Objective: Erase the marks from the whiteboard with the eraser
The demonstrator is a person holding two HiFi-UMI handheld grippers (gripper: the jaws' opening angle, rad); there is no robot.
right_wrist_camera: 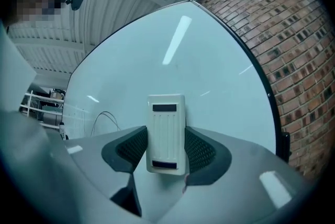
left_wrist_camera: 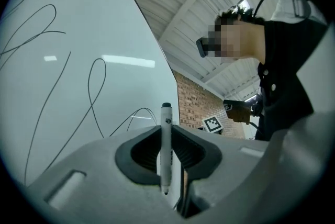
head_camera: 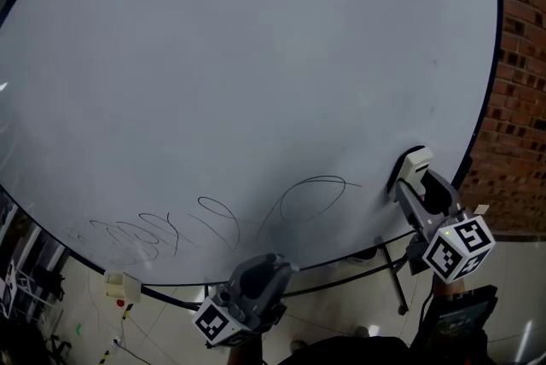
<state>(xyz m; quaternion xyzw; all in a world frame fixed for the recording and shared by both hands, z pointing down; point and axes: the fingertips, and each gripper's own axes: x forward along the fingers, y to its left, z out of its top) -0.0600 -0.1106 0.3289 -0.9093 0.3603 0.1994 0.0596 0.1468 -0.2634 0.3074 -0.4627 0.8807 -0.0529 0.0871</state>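
The eraser (right_wrist_camera: 166, 133) is a white ribbed block w/ a dark slot at each end. In the right gripper view its long axis runs along the jaws, far end past the jaw tips and aimed at the whiteboard (right_wrist_camera: 157, 60). The R gripper (right_wrist_camera: 166, 145) is closed on it, a ribbed pad pressed to each long side, so the jaws stand about an eraser's width apart. The head view shows the eraser (head_camera: 413, 163) at the board's lower right, near the black frame, w/ its dark edge turned to the surface. It sits at or on the board; actual contact can't be confirmed.

The head view alone shows the full run of marks (head_camera: 311, 197): thin loops along the lower edge of the whiteboard (head_camera: 256, 56), all left of the eraser, nearest loop close by but not under it. It also shows the R gripper (head_camera: 409, 177) and its marker cube (head_camera: 459, 246) below-right of the eraser, w/ brick wall (head_camera: 516, 99) beyond the frame.

The L gripper (head_camera: 271, 263) hangs below the board's bottom edge, off the surface. Only the left gripper view shows its load: the L gripper (left_wrist_camera: 166, 150) is clamped nearly closed on a thin white marker pen (left_wrist_camera: 166, 139), upright btw the pads, black end sticking out past the jaws. The same view shows the loops (left_wrist_camera: 94, 87) close up and the person (left_wrist_camera: 285, 60) at right.
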